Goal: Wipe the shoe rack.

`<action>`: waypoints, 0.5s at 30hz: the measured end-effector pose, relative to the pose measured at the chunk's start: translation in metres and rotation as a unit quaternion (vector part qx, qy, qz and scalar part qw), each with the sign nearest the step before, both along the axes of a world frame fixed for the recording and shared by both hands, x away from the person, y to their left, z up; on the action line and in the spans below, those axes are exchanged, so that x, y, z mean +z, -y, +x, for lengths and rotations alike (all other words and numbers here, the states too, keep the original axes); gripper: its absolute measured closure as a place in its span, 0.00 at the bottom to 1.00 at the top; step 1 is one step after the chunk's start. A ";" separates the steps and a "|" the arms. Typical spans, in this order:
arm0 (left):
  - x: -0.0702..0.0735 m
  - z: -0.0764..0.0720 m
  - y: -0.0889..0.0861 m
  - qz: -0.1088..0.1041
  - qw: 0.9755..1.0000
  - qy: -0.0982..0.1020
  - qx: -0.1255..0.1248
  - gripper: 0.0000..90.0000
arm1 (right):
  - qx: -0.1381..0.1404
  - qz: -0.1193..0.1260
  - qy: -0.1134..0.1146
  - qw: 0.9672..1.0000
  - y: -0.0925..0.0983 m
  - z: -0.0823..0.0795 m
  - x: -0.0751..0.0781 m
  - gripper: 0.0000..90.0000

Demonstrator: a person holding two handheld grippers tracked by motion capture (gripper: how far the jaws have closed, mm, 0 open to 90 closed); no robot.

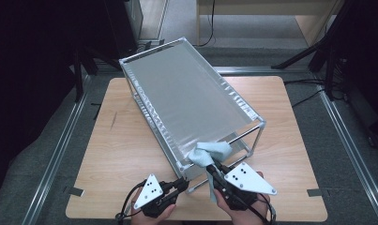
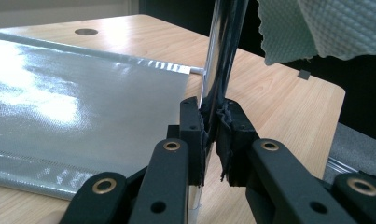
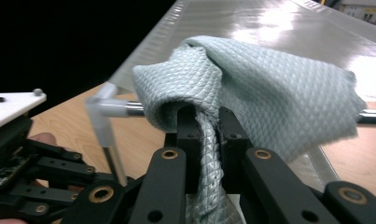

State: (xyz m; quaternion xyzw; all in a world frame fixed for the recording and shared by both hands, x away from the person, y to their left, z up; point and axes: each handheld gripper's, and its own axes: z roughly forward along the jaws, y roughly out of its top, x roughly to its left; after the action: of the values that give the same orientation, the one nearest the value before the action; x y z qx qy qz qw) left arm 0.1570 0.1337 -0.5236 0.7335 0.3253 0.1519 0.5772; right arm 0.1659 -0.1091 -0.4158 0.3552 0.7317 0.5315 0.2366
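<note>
Two grips are seen at lower centre: the left gripper (image 1: 181, 183) is clamped on the silver metal rack's corner post (image 2: 220, 70), the right gripper (image 1: 214, 169) on a soft, pale-blue quilted cloth (image 1: 210, 153) draped over the rack's (image 1: 186, 101) near edge. Being limp and light, the cloth is best held bunched.

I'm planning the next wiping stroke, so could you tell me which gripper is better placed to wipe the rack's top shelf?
The right gripper: it is shut on the cloth, which already lies on the top shelf. The left gripper is clamped on the rack's corner post, apparently steadying it.
</note>
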 end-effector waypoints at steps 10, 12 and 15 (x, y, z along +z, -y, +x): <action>0.000 0.000 0.000 0.000 1.000 0.000 -0.001 0.90 | -0.083 0.008 -0.007 0.996 0.047 0.025 -0.006 0.91; 0.000 0.000 -0.001 -0.001 1.000 0.000 -0.002 0.90 | -0.103 0.011 -0.011 0.995 0.059 0.031 -0.008 0.91; 0.000 0.000 -0.002 -0.001 1.000 0.000 -0.003 0.90 | -0.136 0.013 -0.022 0.990 0.077 0.038 -0.013 0.92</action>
State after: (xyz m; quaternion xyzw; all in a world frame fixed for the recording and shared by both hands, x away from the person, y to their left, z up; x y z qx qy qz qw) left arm 0.1569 0.1353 -0.5240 0.7338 0.3232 0.1504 0.5783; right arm 0.2039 -0.1865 -0.4286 0.4659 0.6750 0.4956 0.2856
